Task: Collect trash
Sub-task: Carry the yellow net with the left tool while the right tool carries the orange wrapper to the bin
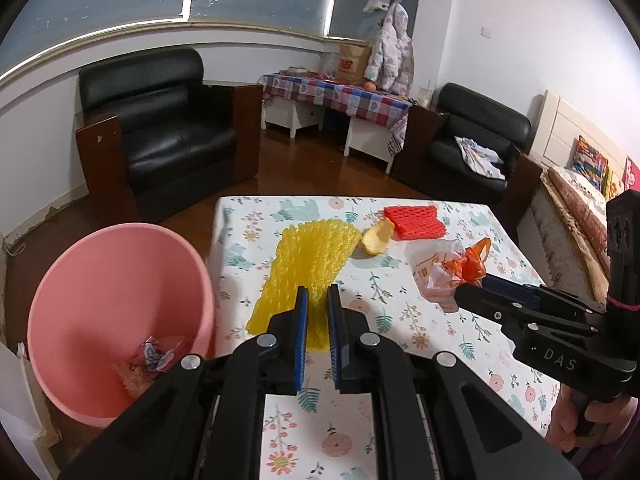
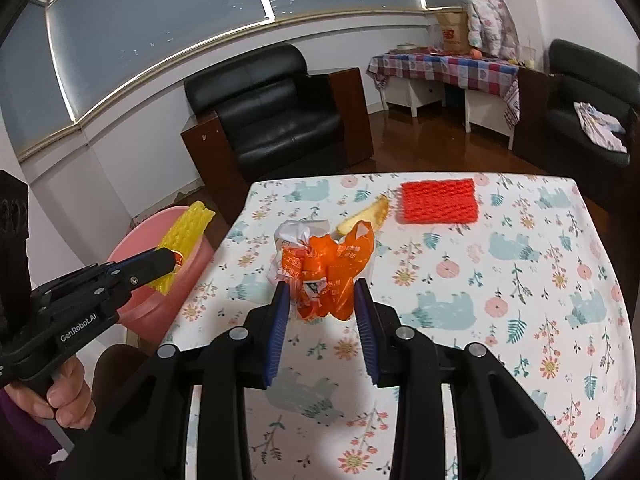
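The left gripper (image 1: 317, 312) pinches a yellow foam net (image 1: 308, 264) between its blue pads, almost pressed together. In the right wrist view this net (image 2: 182, 240) hangs from the left gripper (image 2: 174, 262) in the air above the pink bucket (image 2: 160, 304), beside the edge of the surface (image 2: 520, 280). The right gripper (image 2: 320, 304) holds a crumpled orange and white wrapper (image 2: 324, 272); its pads press on both sides of the wrapper, with a medium gap between them. From the left wrist view the wrapper (image 1: 452, 272) sits at the tip of the right gripper (image 1: 476, 286), over the flowered cloth of the surface (image 1: 400, 320).

On the surface farther away lie a yellow peel (image 2: 368, 212) and, just beside it, a red foam net (image 2: 438, 201). The bucket (image 1: 120, 320) stands on the floor at the left side of the surface, and some crumpled trash (image 1: 154, 356) lies at its bottom. A hand (image 2: 66, 392) grips the handle of the left gripper.
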The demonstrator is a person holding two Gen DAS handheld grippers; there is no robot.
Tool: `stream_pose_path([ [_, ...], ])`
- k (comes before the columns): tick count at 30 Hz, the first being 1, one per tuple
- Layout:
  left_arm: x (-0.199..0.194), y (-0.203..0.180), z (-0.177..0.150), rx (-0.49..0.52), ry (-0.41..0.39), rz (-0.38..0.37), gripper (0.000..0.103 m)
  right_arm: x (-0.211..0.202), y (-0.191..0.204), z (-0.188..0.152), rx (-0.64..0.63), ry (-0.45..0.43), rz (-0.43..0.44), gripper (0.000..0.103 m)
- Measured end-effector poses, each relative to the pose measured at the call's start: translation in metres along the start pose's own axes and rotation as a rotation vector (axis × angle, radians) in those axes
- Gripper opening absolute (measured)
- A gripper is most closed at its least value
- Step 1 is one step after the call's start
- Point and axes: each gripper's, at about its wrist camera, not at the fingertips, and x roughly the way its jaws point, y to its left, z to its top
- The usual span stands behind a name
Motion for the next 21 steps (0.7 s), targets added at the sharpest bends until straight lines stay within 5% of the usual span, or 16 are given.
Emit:
stream_pose_path([
  [21,-0.045,0.105,-0.009,-0.188,-0.090,0.149,0.009,0.046,0.096,0.037,-0.143,0.039,0.148,0.034],
])
